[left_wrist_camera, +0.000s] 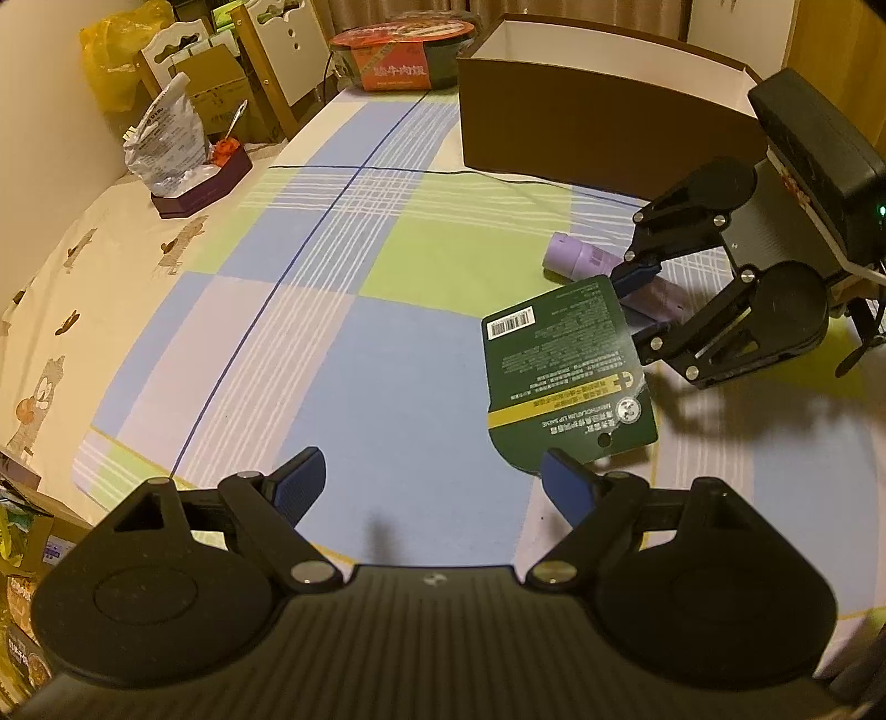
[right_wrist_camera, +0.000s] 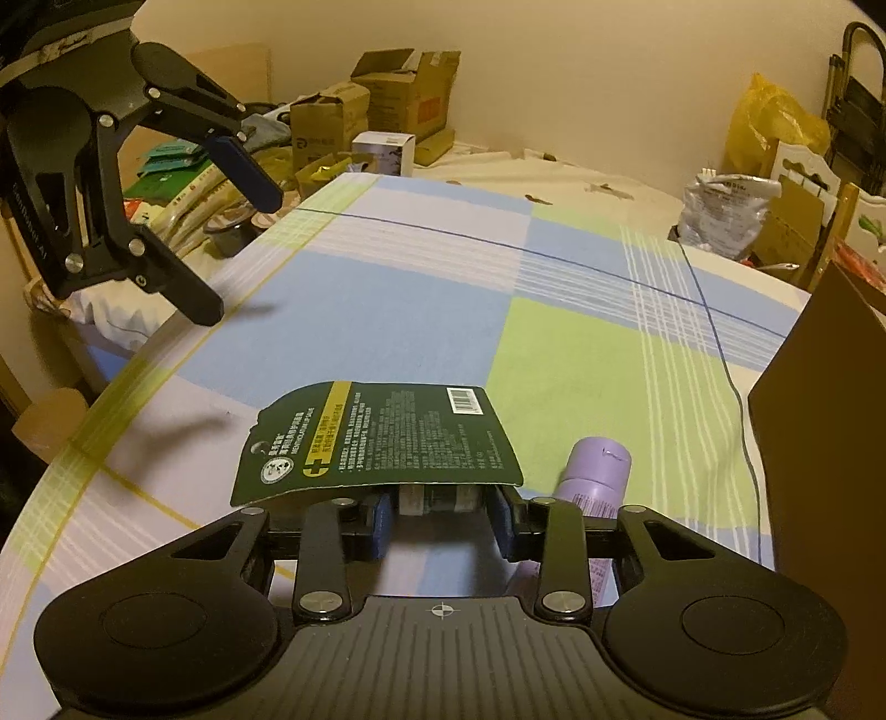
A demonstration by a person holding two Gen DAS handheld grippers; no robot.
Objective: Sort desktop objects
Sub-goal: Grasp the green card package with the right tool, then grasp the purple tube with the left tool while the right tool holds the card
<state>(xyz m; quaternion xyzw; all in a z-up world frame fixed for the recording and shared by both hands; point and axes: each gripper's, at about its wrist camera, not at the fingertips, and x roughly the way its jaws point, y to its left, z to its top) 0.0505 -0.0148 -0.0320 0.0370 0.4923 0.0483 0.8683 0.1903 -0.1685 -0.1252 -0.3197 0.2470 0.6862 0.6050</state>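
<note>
Checked cloth in blue, green and lilac squares covers the table, and warm lamplight falls on a cluttered room behind it. Just above this cloth, the right gripper holds a dark green card pack with a barcode and a yellow stripe; its blue pads are closed in on the small product under the card, which is lifted and tilted off the surface. Seen from the left wrist camera, the same pack hangs at the right gripper's fingertips. A lilac tube lies on its side just beside that gripper, to the right of the pack. Further right and farther back stands a brown cardboard box, open at the top. The left gripper hovers over the near part of the cloth with its fingers spread wide and nothing between them. At the far end of the table sit a red noodle bowl and a crumpled silver bag; cartons are stacked against the wall.
</note>
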